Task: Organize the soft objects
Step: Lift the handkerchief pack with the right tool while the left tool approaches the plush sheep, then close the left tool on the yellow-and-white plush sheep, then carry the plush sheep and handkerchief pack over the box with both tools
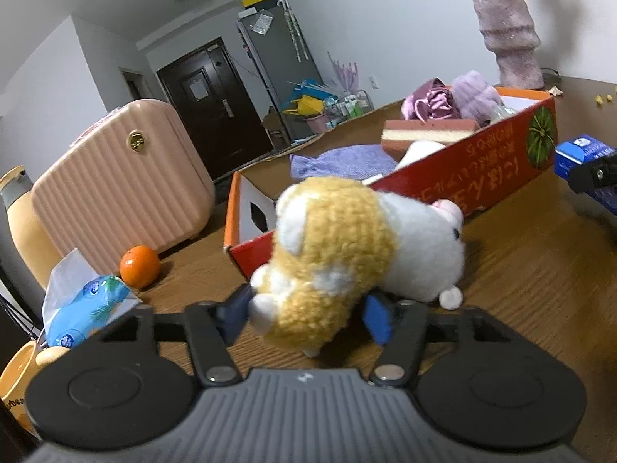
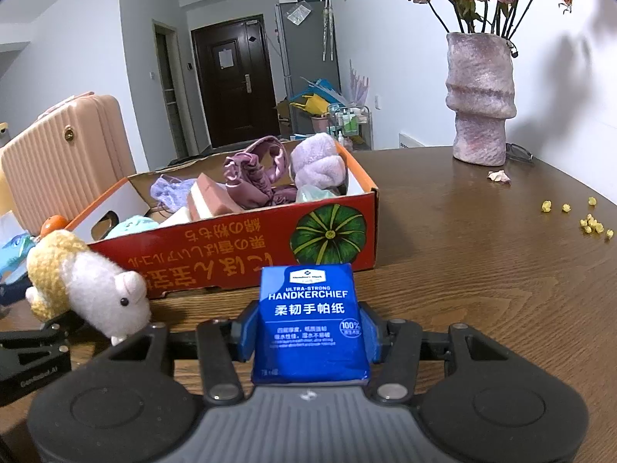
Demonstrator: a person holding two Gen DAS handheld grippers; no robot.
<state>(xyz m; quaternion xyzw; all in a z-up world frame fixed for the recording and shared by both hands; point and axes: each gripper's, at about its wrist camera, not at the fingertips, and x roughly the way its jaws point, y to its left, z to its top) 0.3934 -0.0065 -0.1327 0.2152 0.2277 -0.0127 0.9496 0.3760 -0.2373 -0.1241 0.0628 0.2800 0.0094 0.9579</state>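
Observation:
My left gripper (image 1: 306, 314) is shut on a yellow and white plush toy (image 1: 347, 247), held just above the wooden table in front of the red cardboard box (image 1: 482, 169). The toy also shows in the right wrist view (image 2: 88, 277). My right gripper (image 2: 308, 332) is shut on a blue handkerchief tissue pack (image 2: 310, 320), in front of the box (image 2: 239, 254). The box holds a purple cloth (image 2: 169, 191), a pink sponge (image 2: 208, 200), mauve satin fabric (image 2: 258, 177) and a lilac fluffy item (image 2: 316, 162).
A pink ribbed case (image 1: 115, 185), an orange (image 1: 139, 266), a blue tissue packet (image 1: 85, 308) and a yellow mug (image 1: 15, 382) lie left. A pink vase with roses (image 2: 480, 96) stands far right, with yellow crumbs (image 2: 590, 223) on the table (image 2: 482, 270).

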